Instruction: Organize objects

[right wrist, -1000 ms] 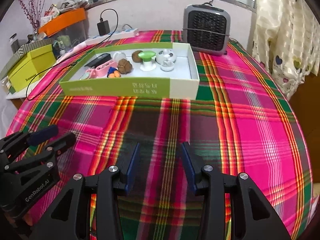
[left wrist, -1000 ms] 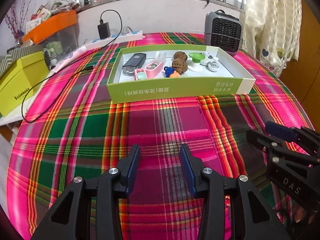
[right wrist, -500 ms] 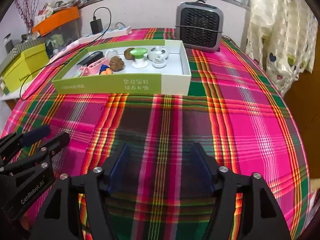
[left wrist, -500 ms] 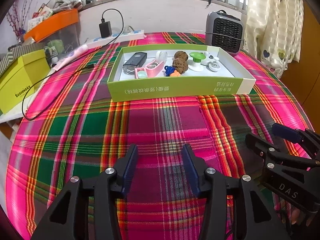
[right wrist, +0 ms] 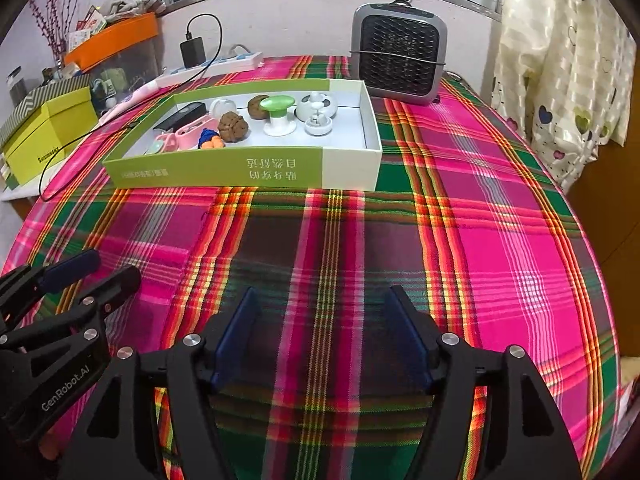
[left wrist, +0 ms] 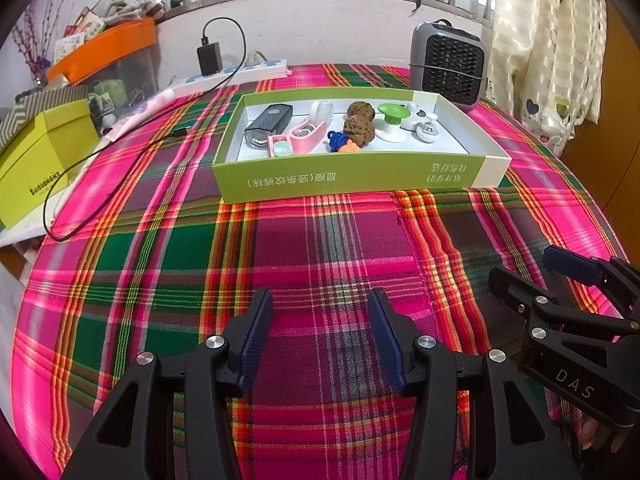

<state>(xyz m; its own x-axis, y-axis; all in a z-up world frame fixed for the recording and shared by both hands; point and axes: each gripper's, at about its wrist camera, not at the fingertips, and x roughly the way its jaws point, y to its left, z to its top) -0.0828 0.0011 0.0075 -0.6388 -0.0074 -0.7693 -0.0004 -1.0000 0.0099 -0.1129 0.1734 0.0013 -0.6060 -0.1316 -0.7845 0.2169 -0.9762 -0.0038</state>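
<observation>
A shallow green and white box lies on the plaid tablecloth at the far middle. Inside it are a black device, a pink tape dispenser, brown walnuts, a green-topped white piece, white round pieces and a small blue and orange item. My left gripper hovers over bare cloth well in front of the box, its jaws opening with nothing between them. Beside it, my right gripper stands open wide and empty over the cloth.
A grey heater stands behind the box's right end. A power strip with a charger and a black cable lies at the back left. A yellow-green carton and an orange bin sit off the left edge. A curtain hangs at the right.
Both grippers have spread their jaws, the right one much more than the left. Neither hand has shifted noticeably, and the box and its contents lie as before.
</observation>
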